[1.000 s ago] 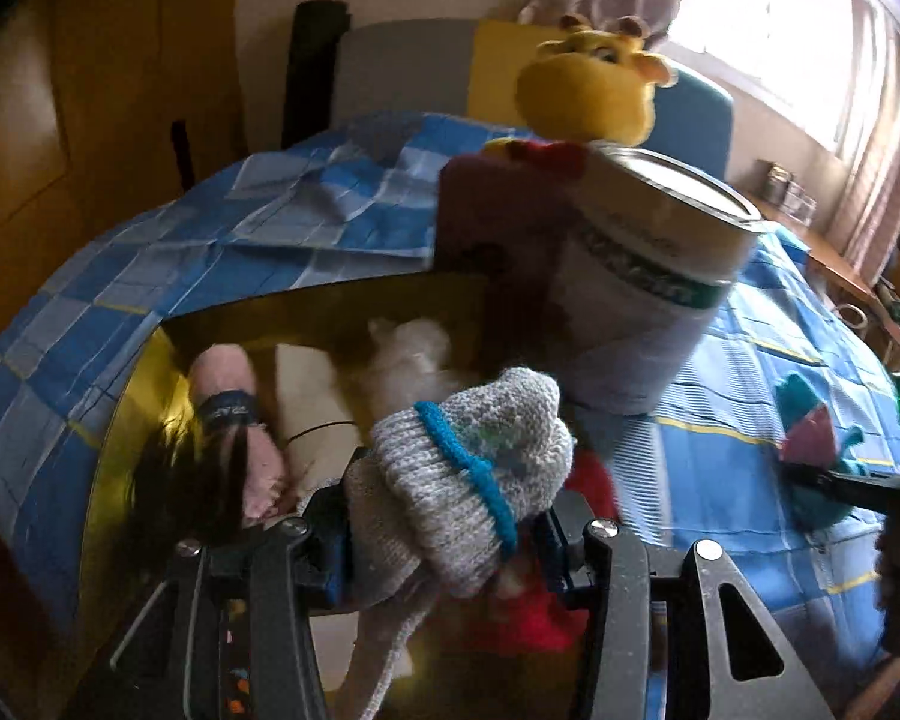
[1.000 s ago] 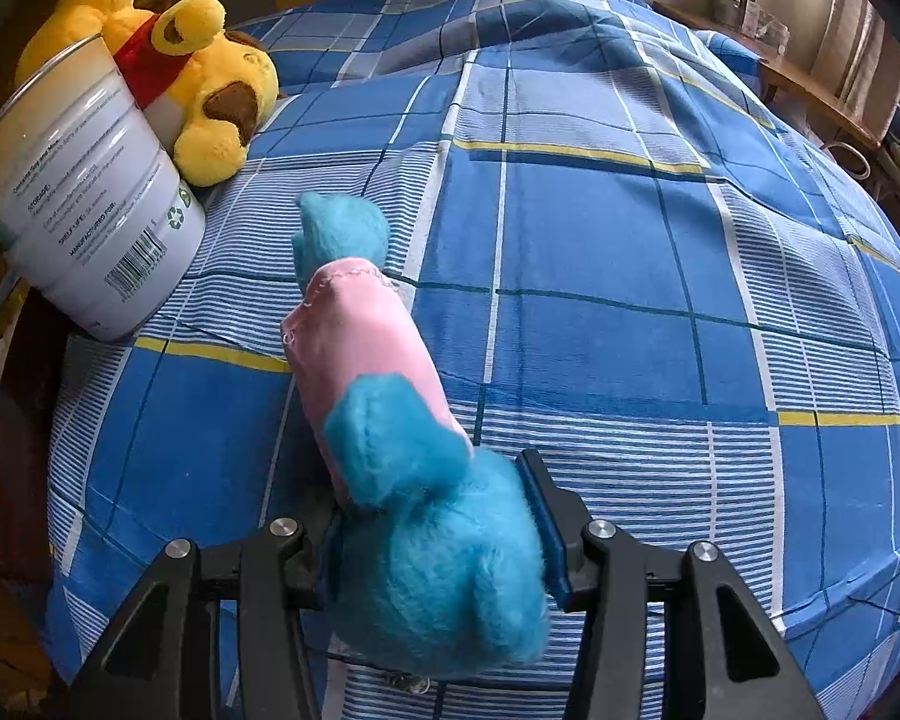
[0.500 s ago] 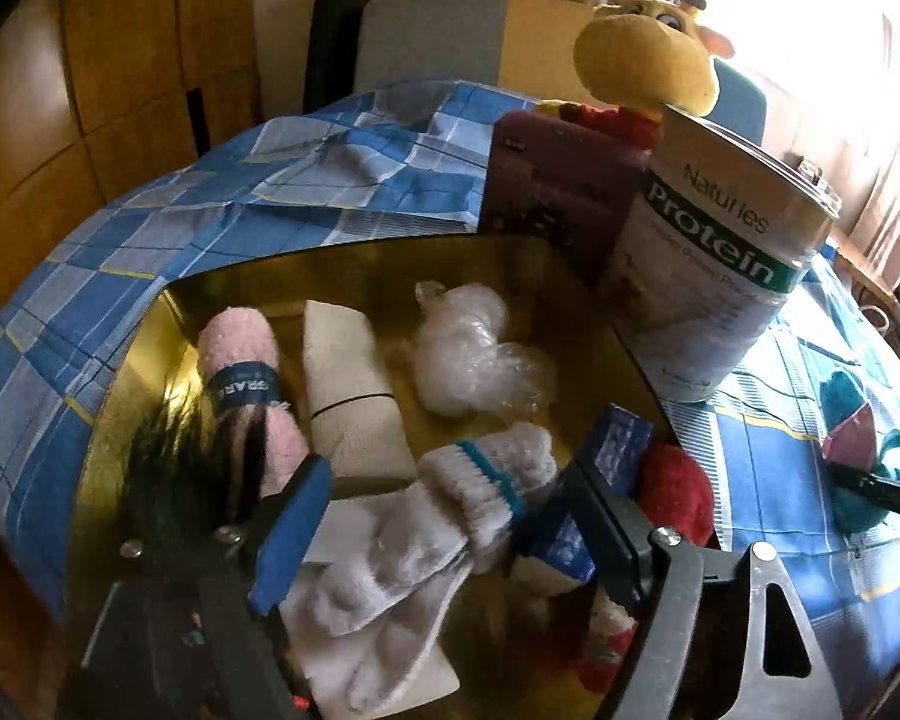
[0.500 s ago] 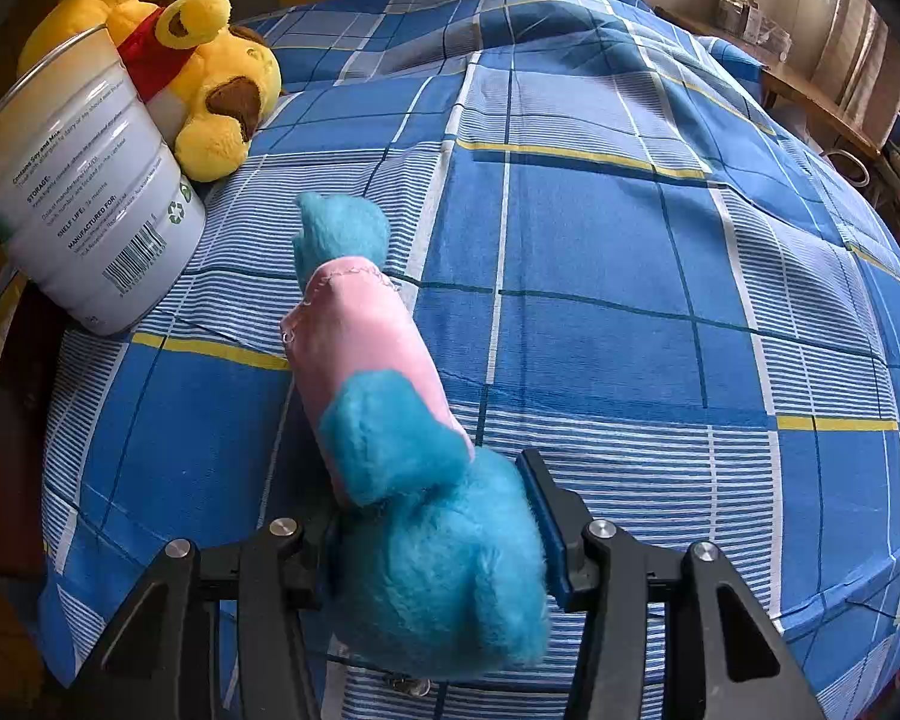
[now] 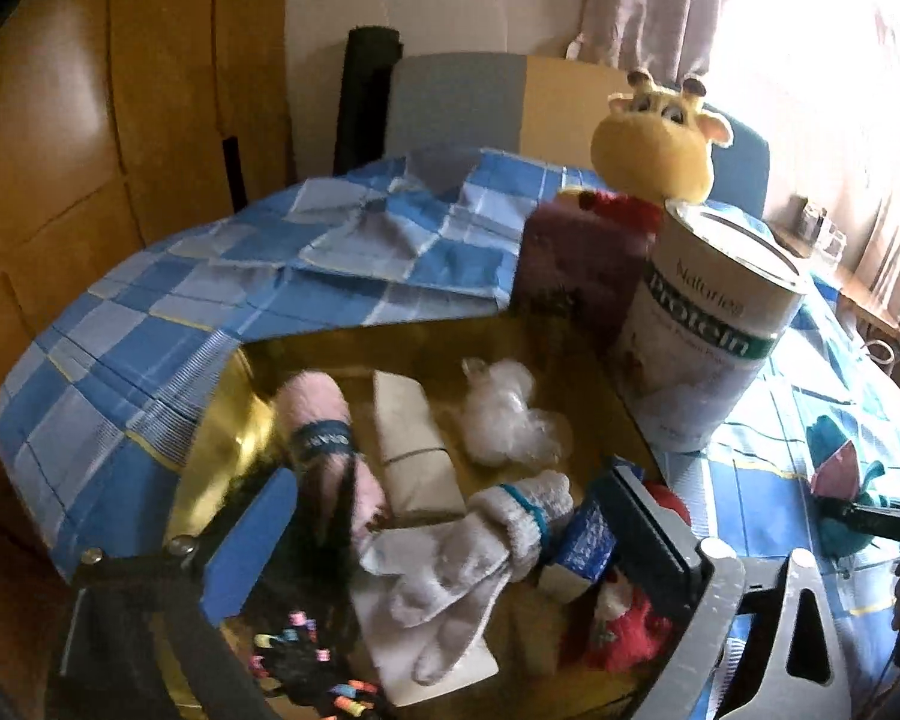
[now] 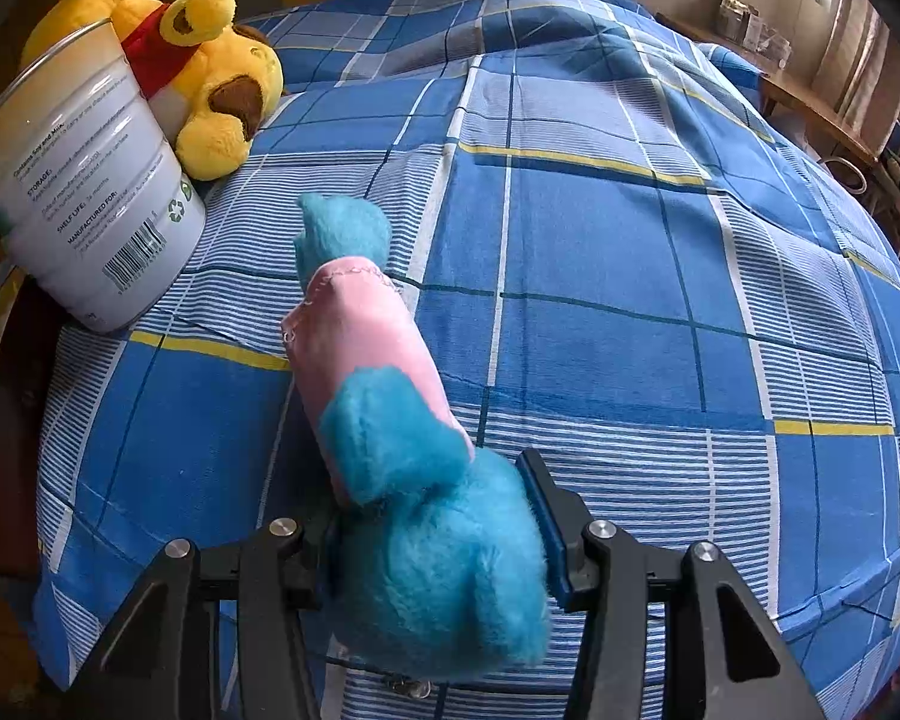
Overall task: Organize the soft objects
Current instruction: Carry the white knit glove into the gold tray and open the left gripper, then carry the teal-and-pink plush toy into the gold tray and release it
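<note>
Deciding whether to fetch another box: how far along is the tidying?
Done: grey sock lies in the gold box; the left gripper has just opened. In hand: right gripper clamps the blue plush. Left: yellow plush on the bed.

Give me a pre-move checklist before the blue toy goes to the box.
1. Left claw open, jaws just opened: ok.
2. Grey glove lies in the gold box, free of the pads: ok.
3. Right claw shut on the blue plush toy: ok.
4. Protein can stands between toy and box: not ok, go around it.
5. Free space in the box: cannot tell.
</note>
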A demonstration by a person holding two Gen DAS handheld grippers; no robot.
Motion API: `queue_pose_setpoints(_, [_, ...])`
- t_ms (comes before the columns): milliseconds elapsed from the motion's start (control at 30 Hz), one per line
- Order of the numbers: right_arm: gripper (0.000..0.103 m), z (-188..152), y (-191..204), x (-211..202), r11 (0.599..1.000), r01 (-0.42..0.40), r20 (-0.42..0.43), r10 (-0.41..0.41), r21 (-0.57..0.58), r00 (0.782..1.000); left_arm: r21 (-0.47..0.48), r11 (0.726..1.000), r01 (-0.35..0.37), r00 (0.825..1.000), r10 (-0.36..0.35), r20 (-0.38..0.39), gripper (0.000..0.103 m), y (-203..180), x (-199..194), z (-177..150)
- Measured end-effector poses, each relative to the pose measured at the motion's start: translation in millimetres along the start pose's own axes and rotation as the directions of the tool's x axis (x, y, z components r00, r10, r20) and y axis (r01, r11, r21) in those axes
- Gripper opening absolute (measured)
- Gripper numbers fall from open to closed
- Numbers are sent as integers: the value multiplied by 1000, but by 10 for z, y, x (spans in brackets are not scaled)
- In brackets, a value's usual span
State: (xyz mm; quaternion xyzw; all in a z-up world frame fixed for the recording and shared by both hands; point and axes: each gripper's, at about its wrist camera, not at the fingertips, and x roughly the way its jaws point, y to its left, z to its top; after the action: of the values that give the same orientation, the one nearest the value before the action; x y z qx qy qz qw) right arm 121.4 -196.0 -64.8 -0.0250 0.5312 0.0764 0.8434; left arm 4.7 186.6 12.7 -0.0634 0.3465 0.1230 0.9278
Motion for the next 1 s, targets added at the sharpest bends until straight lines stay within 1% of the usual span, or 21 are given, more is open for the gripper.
queue_pose_setpoints(100, [50,5,-1,-7,1000,1,0,-1,11,1000,-2,1000,-4,1000,4,19,103,62,-90,22])
queue_pose_setpoints(200, [50,16,-24,-10,999,-3,-4,3,39,1000,-4,1000,-2,1000,2,21,103,130,-138,18])
queue_pose_setpoints(300, [50,35,-61,-15,996,-3,-7,4,92,1000,-15,1000,-3,1000,3,21,103,207,-162,0])
queue_pose_setpoints(400, [48,88,-140,-37,984,5,-14,-3,180,1000,-25,1000,4,1000,-4,16,103,283,-165,-25])
queue_pose_setpoints(500, [48,240,-232,-67,968,78,-21,-75,239,997,-29,1000,5,1000,-5,21,103,338,-167,-32])
queue_pose_setpoints(567, [48,431,-306,-89,954,89,-30,-84,285,996,-40,999,16,1000,-16,16,103,382,-152,-30])
queue_pose_setpoints(600, [48,558,-322,-118,949,105,-29,-100,299,995,-44,999,19,1000,-18,16,103,394,-146,-29])
queue_pose_setpoints(633, [48,751,-317,-173,943,127,-20,-127,306,992,-47,999,23,1000,-22,16,103,409,-140,-30])
queue_pose_setpoints(733, [48,1230,-247,-336,933,160,6,-171,323,985,-44,998,35,999,-34,10,103,436,-105,-41])
queue_pose_setpoints(867, [48,1930,72,-606,940,203,75,-231,275,970,-44,998,42,999,-42,0,103,485,-70,-59])
queue_pose_setpoints(1000, [48,2564,499,-904,951,218,158,-255,220,954,-69,996,57,998,-56,11,103,546,-73,-58])
